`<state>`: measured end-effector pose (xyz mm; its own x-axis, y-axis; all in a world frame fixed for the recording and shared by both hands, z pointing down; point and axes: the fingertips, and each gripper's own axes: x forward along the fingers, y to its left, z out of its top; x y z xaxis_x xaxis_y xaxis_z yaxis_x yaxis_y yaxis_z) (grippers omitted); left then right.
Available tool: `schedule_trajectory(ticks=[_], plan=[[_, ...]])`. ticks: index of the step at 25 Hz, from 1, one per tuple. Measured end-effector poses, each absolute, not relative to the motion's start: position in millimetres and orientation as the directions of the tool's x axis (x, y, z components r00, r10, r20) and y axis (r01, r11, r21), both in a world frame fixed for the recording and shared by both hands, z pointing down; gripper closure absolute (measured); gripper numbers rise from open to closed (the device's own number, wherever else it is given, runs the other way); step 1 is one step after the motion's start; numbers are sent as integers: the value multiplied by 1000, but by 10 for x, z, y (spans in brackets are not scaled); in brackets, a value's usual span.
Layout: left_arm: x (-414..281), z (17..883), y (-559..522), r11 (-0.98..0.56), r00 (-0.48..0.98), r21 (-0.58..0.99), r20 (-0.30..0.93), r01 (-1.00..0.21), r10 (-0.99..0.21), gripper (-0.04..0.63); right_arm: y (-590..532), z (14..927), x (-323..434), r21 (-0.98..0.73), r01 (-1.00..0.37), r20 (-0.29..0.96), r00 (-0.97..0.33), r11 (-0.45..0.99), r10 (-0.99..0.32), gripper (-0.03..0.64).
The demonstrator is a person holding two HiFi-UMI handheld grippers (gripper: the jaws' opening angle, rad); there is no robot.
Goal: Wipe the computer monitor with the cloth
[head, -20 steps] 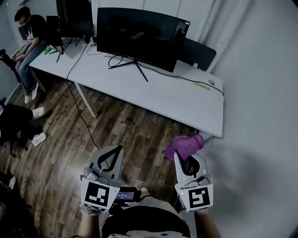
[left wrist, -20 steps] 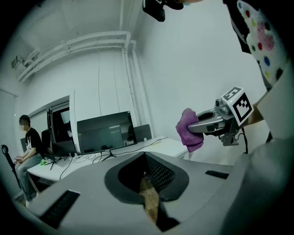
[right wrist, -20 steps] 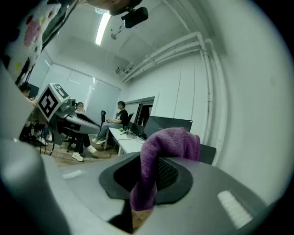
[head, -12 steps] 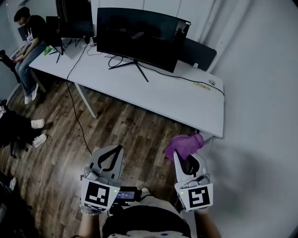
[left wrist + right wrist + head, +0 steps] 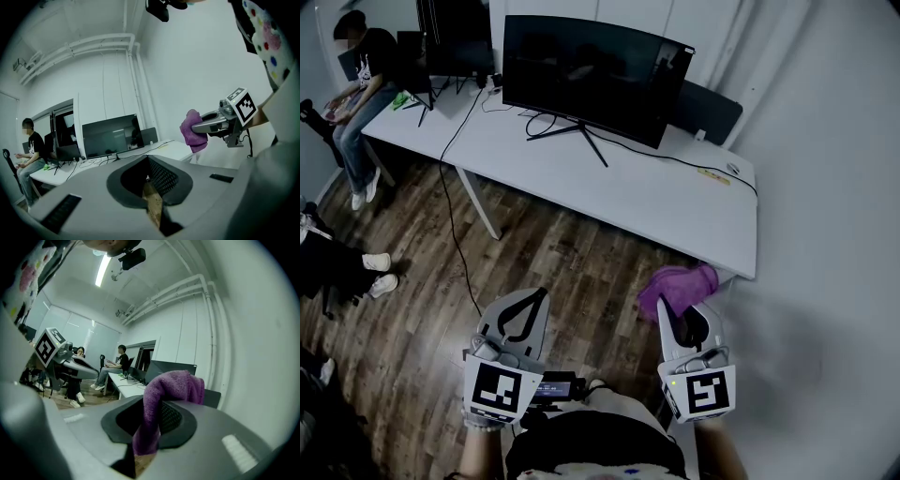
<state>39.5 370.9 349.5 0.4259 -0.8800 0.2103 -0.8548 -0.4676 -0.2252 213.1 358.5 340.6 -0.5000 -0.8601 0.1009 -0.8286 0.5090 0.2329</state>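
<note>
A wide dark computer monitor stands on its stand at the back of a white table; it also shows in the left gripper view and right gripper view. My right gripper is shut on a purple cloth, which bulges out over the jaws. It hangs over the floor, short of the table's near right corner. My left gripper is shut with nothing in it, held over the wooden floor, level with the right one. Both are well away from the monitor.
A cable hangs from the table to the wooden floor. More screens stand at the table's far left, where a person sits. Another person's legs are at the left edge. A white wall runs along the right.
The table and monitor have shifted slightly right and down in the head view. Both grippers hold the same pose. The feet at the left edge have moved a little.
</note>
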Motion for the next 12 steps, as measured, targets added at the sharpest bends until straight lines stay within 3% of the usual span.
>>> schedule_trajectory(ticks=[12], plan=[[127, 3536, 3730, -473, 432, -226, 208, -852, -878, 589, 3669, 3450, 1979, 242, -849, 101, -459, 469, -883, 545]])
